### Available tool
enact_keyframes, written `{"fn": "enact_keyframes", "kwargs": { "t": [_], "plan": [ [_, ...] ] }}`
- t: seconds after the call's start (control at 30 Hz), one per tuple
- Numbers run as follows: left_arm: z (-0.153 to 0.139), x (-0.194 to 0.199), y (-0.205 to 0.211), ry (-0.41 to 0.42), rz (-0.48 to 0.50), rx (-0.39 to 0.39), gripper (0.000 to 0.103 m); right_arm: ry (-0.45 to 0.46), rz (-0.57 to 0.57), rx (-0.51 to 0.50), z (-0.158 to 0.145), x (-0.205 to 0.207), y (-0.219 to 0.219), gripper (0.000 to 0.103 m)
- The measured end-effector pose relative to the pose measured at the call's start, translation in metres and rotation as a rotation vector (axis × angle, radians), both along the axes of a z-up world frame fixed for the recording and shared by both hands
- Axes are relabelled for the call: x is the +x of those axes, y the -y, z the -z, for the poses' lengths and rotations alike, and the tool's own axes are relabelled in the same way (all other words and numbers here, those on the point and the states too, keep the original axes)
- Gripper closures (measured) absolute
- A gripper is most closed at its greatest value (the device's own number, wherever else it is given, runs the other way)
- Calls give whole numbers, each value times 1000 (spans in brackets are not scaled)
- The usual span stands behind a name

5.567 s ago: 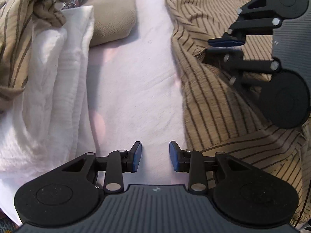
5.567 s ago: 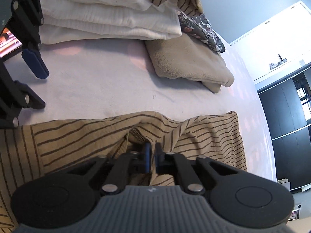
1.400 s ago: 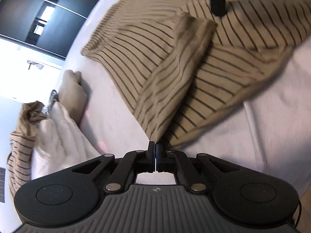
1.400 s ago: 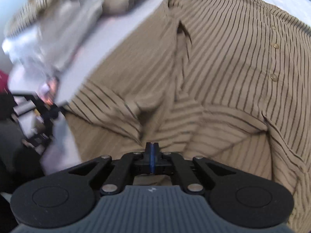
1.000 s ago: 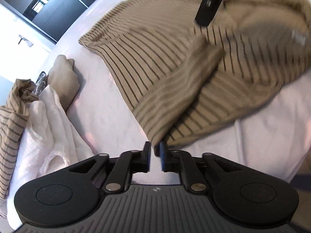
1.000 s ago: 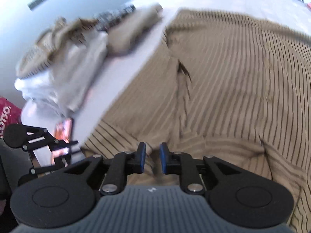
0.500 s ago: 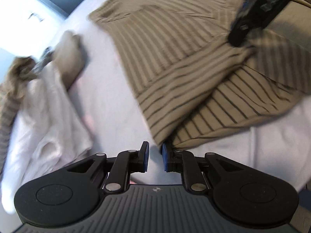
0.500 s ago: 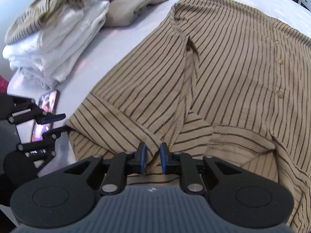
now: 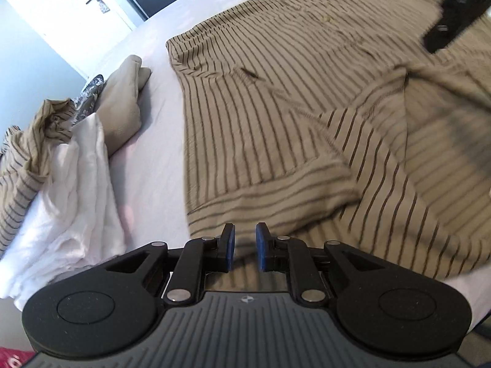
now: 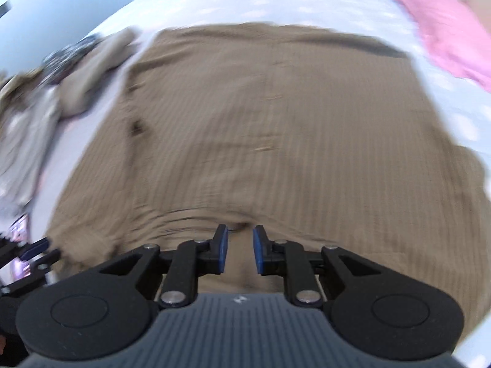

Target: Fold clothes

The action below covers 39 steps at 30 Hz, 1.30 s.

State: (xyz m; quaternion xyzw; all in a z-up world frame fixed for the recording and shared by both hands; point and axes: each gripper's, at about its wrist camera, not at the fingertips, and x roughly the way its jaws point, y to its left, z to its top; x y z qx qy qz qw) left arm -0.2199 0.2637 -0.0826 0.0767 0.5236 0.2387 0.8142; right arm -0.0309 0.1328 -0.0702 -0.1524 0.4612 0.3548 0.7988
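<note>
My left tool [image 9: 243, 247] is parted narrowly with nothing between its pads, poised over the near hem of the striped shirt [image 9: 307, 122]. My right tool [image 10: 238, 250] is likewise a little apart and empty, above the same near edge further along. The shirt lies spread on the bed [image 9: 147, 165], running straight away from both tools, with one sleeve [image 9: 276, 184] folded in across the body on my left side. I judge my left tool nearer that flap. Folded piles [image 9: 70, 184] sit off to the left.
</note>
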Motion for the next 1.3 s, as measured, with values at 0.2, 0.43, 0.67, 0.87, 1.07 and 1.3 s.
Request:
{"fn": "enact_keyframes", "kwargs": {
  "t": [0.2, 0.43, 0.67, 0.87, 1.07, 1.3],
  "plan": [
    [-7, 23, 2, 99, -55, -93, 90, 100, 158, -8, -8, 45, 70, 75],
    [-12, 49, 9, 164, -47, -140, 90, 74, 331, -22, -8, 111, 146, 75],
    [-19, 81, -7, 197, -84, -272, 88, 31, 488, 23, -8, 172, 218, 73],
    [-14, 111, -10, 181, -58, -283, 73, -38, 642, 86, 6, 206, 279, 55],
    [-3, 131, -16, 147, -74, -267, 73, -106, 793, 74, 34, 228, 322, 54],
    [7, 137, -19, 119, -75, -282, 73, -310, 941, 139, 63, 236, 348, 53]
  ]
}}
